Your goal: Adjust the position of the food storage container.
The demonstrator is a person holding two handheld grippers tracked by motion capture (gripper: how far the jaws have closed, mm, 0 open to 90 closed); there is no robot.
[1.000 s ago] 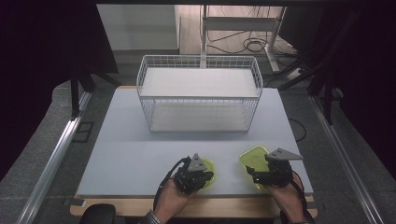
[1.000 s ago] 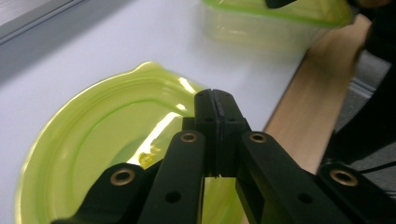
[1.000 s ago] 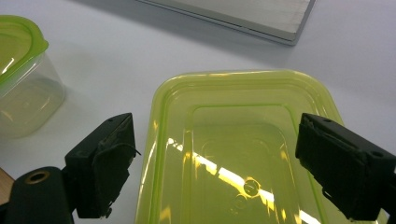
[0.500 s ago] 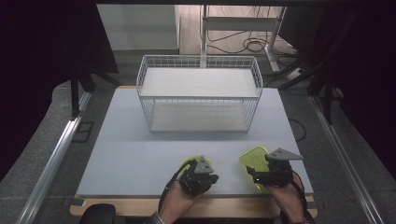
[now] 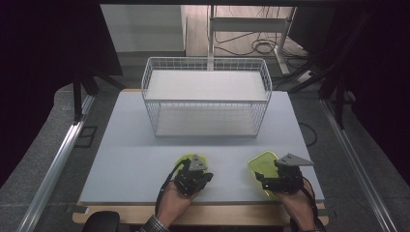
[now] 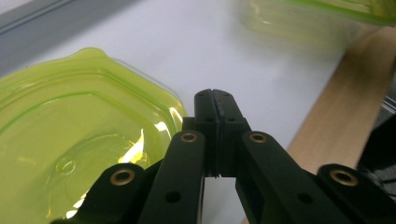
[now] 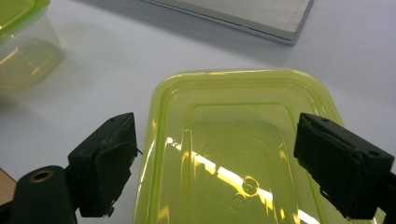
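Two clear boxes with green lids stand near the table's front edge. The rounded one (image 5: 189,159) (image 6: 70,149) lies just beyond my left gripper (image 5: 203,176) (image 6: 215,100), whose jaws are shut with nothing between them, tips beside the lid's edge. The rectangular one (image 5: 261,164) (image 7: 233,140) is under my right gripper (image 5: 270,180) (image 7: 226,158). Its jaws stand wide open on either side of the lid, and I see no pad pressing on it. Each gripper view shows the other box farther off: the rectangular box (image 6: 317,23) and the rounded box (image 7: 23,42).
A white wire basket (image 5: 205,100) stands at the back middle of the white table top (image 5: 130,145); its base (image 7: 243,14) shows ahead of the right gripper. A wooden strip (image 5: 232,212) (image 6: 336,116) runs along the near edge. Dark frames and cables lie beyond the table.
My left gripper has shifted a little, first right, then back left and away from the near edge, staying shut. The right gripper and both boxes have kept still.
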